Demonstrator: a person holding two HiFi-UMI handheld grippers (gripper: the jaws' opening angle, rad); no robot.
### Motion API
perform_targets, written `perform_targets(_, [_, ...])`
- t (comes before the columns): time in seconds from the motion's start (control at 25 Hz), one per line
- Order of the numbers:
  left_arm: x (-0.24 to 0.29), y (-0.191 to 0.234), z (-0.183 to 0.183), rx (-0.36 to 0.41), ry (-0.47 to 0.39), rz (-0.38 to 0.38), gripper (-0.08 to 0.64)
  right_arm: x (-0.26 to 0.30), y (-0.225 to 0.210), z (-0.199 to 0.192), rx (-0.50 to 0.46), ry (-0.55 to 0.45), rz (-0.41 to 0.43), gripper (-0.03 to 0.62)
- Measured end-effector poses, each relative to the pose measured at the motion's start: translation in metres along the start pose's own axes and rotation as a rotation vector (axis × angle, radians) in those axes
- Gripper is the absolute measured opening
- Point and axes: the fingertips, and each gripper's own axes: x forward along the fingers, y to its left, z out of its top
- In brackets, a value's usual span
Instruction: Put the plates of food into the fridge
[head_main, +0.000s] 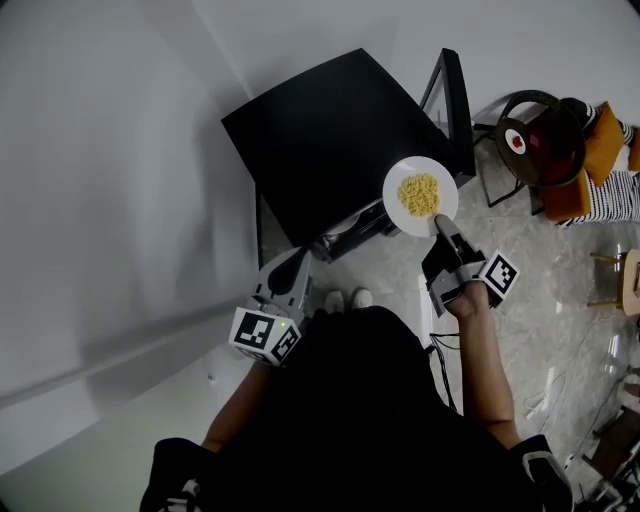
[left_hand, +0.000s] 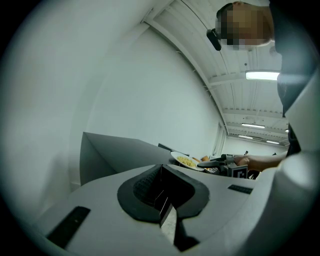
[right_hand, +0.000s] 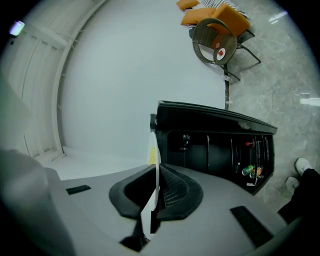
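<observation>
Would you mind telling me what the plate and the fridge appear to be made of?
The plate: probably glazed ceramic, possibly melamine. It is plain white and smooth, with a thin, rigid rim. The fridge: likely a painted metal or plastic casing. Its panels are flat and black, with a faint sheen and crisp edges.

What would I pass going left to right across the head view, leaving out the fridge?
left tongs → plate of yellow food → round chair

Plain black top (head_main: 360, 400), white shoes (head_main: 348, 298)
</observation>
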Motion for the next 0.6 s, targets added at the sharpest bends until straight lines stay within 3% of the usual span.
perform_targets(0.24, [0.006, -0.004, -0.003, -0.013, -0.001, -0.028, 0.023, -0.027, -0.012, 0.001, -0.004, -0.011, -0.019, 0.034])
perform_targets(0.6, [0.020, -0.010, -0.014, -0.006, 0.037, -0.045, 0.023, -0.025, -0.061, 0.004, -0.030, 0.009, -0.091, 0.034])
